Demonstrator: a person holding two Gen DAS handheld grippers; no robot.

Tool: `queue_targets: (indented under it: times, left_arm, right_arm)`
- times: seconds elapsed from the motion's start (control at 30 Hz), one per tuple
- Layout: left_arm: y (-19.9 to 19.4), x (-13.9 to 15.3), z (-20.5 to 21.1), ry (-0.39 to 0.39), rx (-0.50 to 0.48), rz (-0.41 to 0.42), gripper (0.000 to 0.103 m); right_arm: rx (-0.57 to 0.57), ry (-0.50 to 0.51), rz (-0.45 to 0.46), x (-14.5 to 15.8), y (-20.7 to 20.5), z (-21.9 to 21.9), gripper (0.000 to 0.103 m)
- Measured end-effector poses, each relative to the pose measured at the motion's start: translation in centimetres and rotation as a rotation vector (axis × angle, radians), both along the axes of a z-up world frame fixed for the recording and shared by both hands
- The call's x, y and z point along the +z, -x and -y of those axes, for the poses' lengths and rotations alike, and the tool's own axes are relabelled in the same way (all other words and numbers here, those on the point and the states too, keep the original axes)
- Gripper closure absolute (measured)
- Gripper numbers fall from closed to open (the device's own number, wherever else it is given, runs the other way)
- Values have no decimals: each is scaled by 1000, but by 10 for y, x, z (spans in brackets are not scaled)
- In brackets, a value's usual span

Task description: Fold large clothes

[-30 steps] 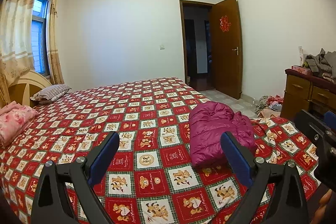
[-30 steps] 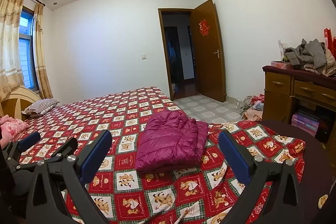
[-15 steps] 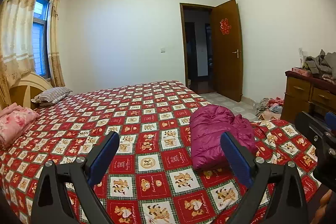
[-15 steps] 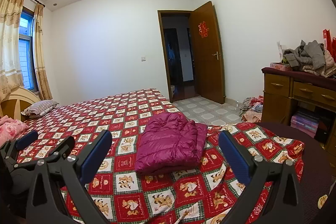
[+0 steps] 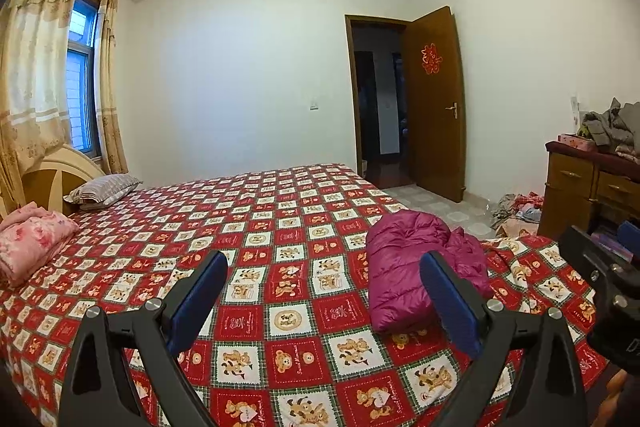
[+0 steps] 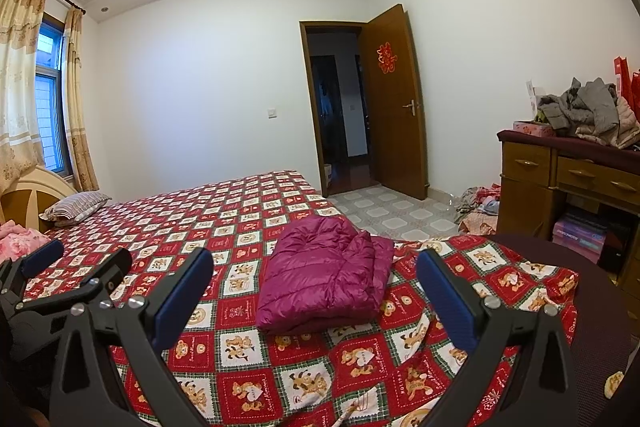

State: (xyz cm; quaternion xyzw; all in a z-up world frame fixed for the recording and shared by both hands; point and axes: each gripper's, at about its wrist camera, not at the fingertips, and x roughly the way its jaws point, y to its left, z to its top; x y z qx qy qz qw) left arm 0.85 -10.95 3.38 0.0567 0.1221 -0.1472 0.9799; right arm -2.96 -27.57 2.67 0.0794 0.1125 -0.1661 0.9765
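While both tools hang spread and empty above the bed [image 6: 240, 215], the folded purple jacket [image 6: 326, 279] lies dead ahead of the right hand-held gripper [image 6: 314, 291], lengthwise away, but right of the left hand-held gripper [image 5: 324, 291].

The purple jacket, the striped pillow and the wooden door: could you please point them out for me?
purple jacket [image 6: 324, 279], right wrist view, middle of the folded top.
striped pillow [image 5: 105, 185], left wrist view, its centre.
wooden door [image 6: 394, 103], right wrist view, middle panel.
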Motion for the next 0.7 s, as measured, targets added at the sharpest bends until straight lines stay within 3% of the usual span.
queue_targets:
  times: [0.27, 0.7]
  left_arm:
    - [5, 7, -4, 20, 0, 23, 5]
    - [-14, 1, -12, 34, 4, -48, 5]
  right_arm:
    - [-1, 5, 2, 1, 0, 0, 0]
    - [-2, 12, -24, -4, -6, -5, 0]
